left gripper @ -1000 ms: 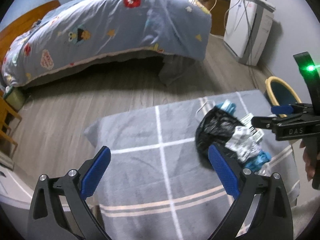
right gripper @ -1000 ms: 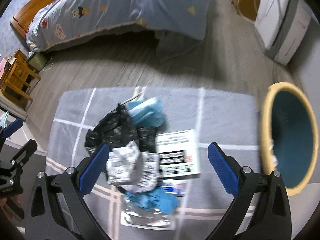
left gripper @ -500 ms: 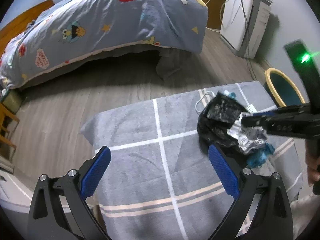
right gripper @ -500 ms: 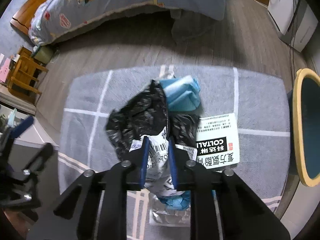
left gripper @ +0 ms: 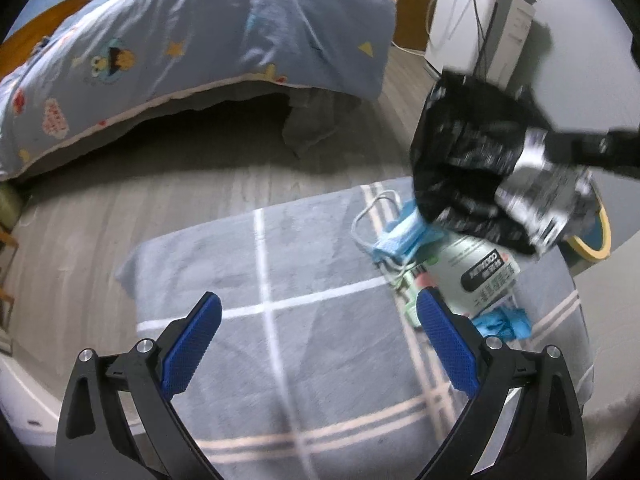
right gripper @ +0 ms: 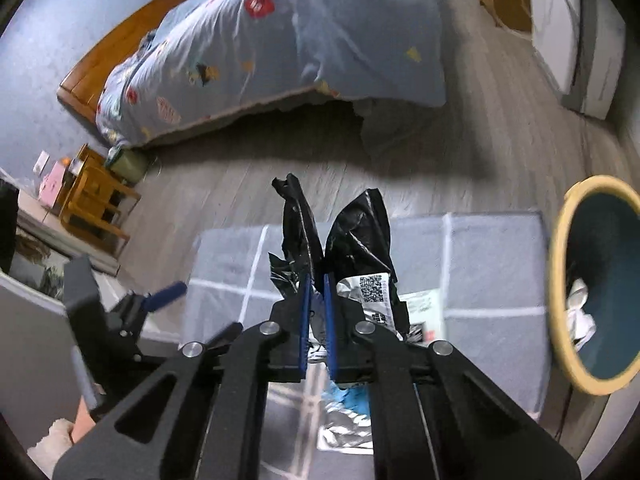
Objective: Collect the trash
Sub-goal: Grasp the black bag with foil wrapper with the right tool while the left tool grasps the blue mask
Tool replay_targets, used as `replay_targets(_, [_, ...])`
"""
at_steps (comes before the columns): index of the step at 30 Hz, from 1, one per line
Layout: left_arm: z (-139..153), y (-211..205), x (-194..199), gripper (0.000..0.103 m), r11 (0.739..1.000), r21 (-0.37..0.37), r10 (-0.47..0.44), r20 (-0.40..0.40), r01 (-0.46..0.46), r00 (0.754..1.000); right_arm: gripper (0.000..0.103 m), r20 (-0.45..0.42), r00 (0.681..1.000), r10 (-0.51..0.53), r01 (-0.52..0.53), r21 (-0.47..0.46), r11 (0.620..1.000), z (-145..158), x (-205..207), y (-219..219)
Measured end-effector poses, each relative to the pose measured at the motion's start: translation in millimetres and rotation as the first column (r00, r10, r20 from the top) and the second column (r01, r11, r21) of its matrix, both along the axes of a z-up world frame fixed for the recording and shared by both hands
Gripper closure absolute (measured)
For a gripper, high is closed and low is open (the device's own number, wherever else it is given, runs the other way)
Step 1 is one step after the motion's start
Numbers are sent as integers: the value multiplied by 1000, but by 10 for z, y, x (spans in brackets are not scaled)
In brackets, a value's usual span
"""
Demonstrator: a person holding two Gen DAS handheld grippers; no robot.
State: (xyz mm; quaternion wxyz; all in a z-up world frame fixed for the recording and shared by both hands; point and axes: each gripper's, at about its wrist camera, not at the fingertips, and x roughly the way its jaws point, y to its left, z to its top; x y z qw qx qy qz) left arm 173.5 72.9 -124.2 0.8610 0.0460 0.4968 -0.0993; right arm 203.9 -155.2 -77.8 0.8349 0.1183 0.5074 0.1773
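Between the right tongs [right gripper: 316, 312], clamped tight on it, hangs a crumpled black bag [right gripper: 352, 240] with a silver wrapper [right gripper: 370, 292], lifted clear of the grey checked mat [left gripper: 280, 320]. Beyond the open, empty left tongs [left gripper: 316, 344] a blue mask [left gripper: 400, 236], a printed packet [left gripper: 476, 272] and blue scraps [left gripper: 506, 322] await collecting. Right of the right tongs stands the yellow-rimmed bin [right gripper: 560, 280], some white rubbish inside.
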Motion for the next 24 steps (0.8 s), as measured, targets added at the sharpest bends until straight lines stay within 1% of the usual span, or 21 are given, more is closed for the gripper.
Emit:
replay_targets(2, [-52,-98,74,6,1000,-19,-18,-5,18,1000,97,24,999,-32,32,-20,999,40,45,-112])
replay_targets(4, [-105,-231,156,6,998,-32,-58,-2,58,998,97,27,997,-67,68,-11,998,29,96,-255])
replay_targets(7, [-213,-459,263,9,992,-6,-127,-4,127,992,97,18,994,-103,103,-3,995,-30,161,-393])
replay_targets(9, [-291,-569,326,10,989,3,-149,-8,149,989,97,9,993,-117,118,-3,993,-73,193,-467])
replay_targets(11, [-390,-669,392,21,985,-13,-171,-25,171,985,97,2,992,-124,124,-7,992,-112,205,-515])
replay_targets(12, [-433,-693,426,34,984,-7,-176,-36,176,984,97,0,992,-127,127,-10,992,-131,214,-537])
replay_targets(13, [-476,-724,450,39,983,3,-181,-48,181,982,97,-2,992,-128,128,-11,992,-147,209,-556])
replay_targets(14, [-536,-763,472,39,982,18,-184,-57,186,981,97,-3,992,-129,129,-12,992,-157,209,-569])
replay_targets(15, [-563,-778,483,40,982,16,-187,-58,188,981,97,-2,992,-130,130,-14,991,-164,209,-588])
replay_targets(17, [-615,-806,513,44,982,30,-184,-56,186,981,97,-1,992,-129,129,-19,992,-179,212,-603])
replay_targets(20, [-656,-837,556,55,981,38,-189,-54,191,980,97,-3,991,-131,131,-18,991,-194,196,-622])
replay_targets(22, [-701,-853,599,70,980,43,-189,-62,192,980,97,-3,992,-129,129,-17,992,-196,190,-617])
replay_targets(24, [-722,-873,604,77,978,63,-194,-63,198,979,97,-2,992,-124,124,-21,992,-199,183,-616])
